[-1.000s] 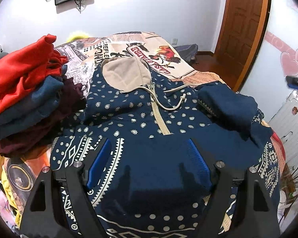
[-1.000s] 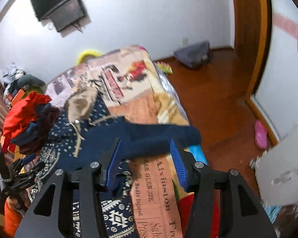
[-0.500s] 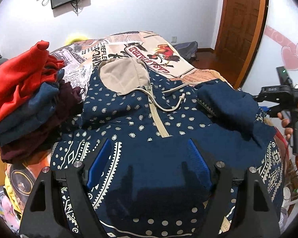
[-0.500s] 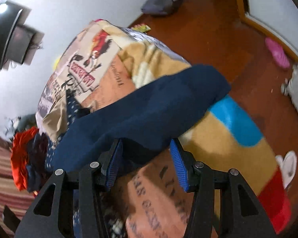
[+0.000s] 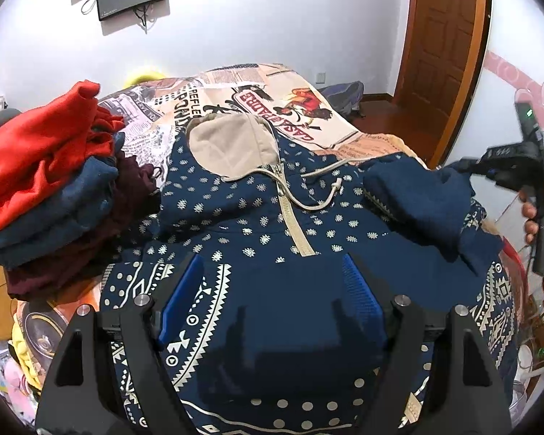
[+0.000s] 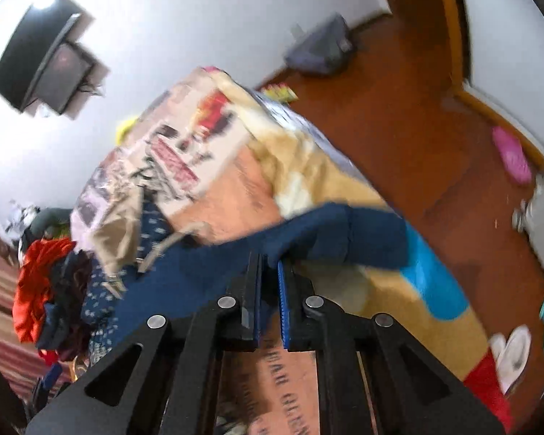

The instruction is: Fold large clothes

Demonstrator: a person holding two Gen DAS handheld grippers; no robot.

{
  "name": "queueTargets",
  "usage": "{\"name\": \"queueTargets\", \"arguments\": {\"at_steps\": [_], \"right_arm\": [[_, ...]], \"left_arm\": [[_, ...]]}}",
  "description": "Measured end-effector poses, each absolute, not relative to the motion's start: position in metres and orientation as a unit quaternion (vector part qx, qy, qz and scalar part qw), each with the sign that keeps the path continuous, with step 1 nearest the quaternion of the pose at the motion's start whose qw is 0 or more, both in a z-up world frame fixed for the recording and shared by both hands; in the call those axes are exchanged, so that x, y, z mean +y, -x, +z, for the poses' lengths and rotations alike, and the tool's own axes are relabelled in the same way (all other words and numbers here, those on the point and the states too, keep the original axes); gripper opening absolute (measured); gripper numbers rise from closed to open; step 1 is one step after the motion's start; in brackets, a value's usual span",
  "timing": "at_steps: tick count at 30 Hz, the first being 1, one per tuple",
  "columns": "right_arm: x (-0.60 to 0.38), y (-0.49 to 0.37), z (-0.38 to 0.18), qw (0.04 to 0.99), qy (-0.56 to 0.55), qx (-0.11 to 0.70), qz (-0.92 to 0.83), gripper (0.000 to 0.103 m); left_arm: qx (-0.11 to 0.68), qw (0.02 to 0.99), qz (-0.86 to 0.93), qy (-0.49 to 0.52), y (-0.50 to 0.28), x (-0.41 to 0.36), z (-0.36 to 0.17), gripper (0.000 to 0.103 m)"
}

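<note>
A navy patterned hoodie (image 5: pixel 257 224) with a beige hood (image 5: pixel 228 141) lies front-up on the bed. My left gripper (image 5: pixel 272 290) is open above its hem, holding nothing. The hoodie's navy right sleeve (image 5: pixel 417 195) is lifted at the bed's right side. My right gripper (image 6: pixel 270 272) is shut on that sleeve (image 6: pixel 330 239); it also shows in the left wrist view (image 5: pixel 511 166), held by a hand. The sleeve's cuff hangs past the jaws to the right.
A pile of folded red, blue and maroon clothes (image 5: pixel 50 181) sits on the bed's left side. The printed bedspread (image 5: pixel 272 94) extends behind the hoodie. A wooden door (image 5: pixel 449 36) and wood floor (image 6: pixel 417 108) are to the right, with a grey bag (image 6: pixel 319 50).
My right gripper has closed on the hoodie's right sleeve, which was between its open jaws before. The left gripper has stayed open over the hem.
</note>
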State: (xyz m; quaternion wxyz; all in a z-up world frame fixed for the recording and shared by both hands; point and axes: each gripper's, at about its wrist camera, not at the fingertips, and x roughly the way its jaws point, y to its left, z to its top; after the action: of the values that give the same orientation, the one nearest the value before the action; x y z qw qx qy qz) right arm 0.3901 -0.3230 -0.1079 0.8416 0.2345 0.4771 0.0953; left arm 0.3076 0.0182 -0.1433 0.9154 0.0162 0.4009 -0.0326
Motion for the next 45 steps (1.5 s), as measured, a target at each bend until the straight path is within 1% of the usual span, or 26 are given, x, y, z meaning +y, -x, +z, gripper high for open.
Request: {"name": "queueTargets", "arguments": {"at_steps": [8,10,14,17,21,22,24,25,29,33,38,39,41,43,45], "right_arm": [[-0.269,-0.356,-0.006,0.889,-0.152,0.39,0.185,0.007],[-0.249,-0.346,0.014,0.893,-0.141,0.372,0.211,0.007],[-0.209,-0.33,0.032,0.893,-0.129,0.349,0.252,0.007],[-0.176,-0.321,0.035,0.882,-0.118,0.353,0.289,0.007],[-0.129,-0.312,0.026,0.87,-0.078,0.368,0.317,0.007],[-0.12,-0.311,0.024,0.866,-0.07,0.375,0.324,0.007],[-0.097,-0.307,0.016,0.853,-0.049,0.393,0.341,0.007],[-0.092,-0.303,0.014,0.848,-0.041,0.399,0.346,0.007],[-0.058,-0.292,-0.007,0.82,0.0,0.436,0.371,0.008],[-0.044,-0.275,-0.023,0.793,0.028,0.465,0.392,0.008],[-0.046,-0.267,-0.021,0.801,0.063,0.46,0.379,0.008],[-0.049,-0.267,-0.017,0.805,0.068,0.455,0.373,0.01],[-0.059,-0.268,-0.01,0.817,0.079,0.445,0.359,0.017],[-0.078,-0.27,-0.002,0.834,0.084,0.428,0.339,0.035],[-0.093,-0.27,0.004,0.849,0.09,0.412,0.32,0.04]], "left_arm": [[0.374,0.927,-0.022,-0.005,-0.291,0.034,-0.121,0.078],[0.368,0.93,-0.019,-0.002,-0.287,0.04,-0.117,0.078],[0.358,0.933,-0.013,0.01,-0.276,0.052,-0.11,0.078],[0.352,0.936,-0.01,0.012,-0.267,0.061,-0.107,0.078],[0.338,0.941,0.006,0.016,-0.253,0.08,-0.101,0.079],[0.334,0.942,0.014,0.017,-0.25,0.085,-0.099,0.08],[0.324,0.946,0.026,0.019,-0.243,0.094,-0.098,0.087],[0.319,0.947,0.033,0.023,-0.239,0.099,-0.097,0.088],[0.319,0.946,0.042,0.033,-0.229,0.114,-0.1,0.089],[0.332,0.941,0.044,0.041,-0.225,0.125,-0.107,0.089],[0.351,0.934,0.034,0.054,-0.228,0.127,-0.117,0.089],[0.356,0.932,0.031,0.056,-0.228,0.126,-0.12,0.089],[0.369,0.927,0.022,0.058,-0.232,0.123,-0.125,0.089],[0.386,0.921,0.012,0.052,-0.24,0.118,-0.134,0.089],[0.402,0.914,0.003,0.044,-0.25,0.11,-0.144,0.089]]}}
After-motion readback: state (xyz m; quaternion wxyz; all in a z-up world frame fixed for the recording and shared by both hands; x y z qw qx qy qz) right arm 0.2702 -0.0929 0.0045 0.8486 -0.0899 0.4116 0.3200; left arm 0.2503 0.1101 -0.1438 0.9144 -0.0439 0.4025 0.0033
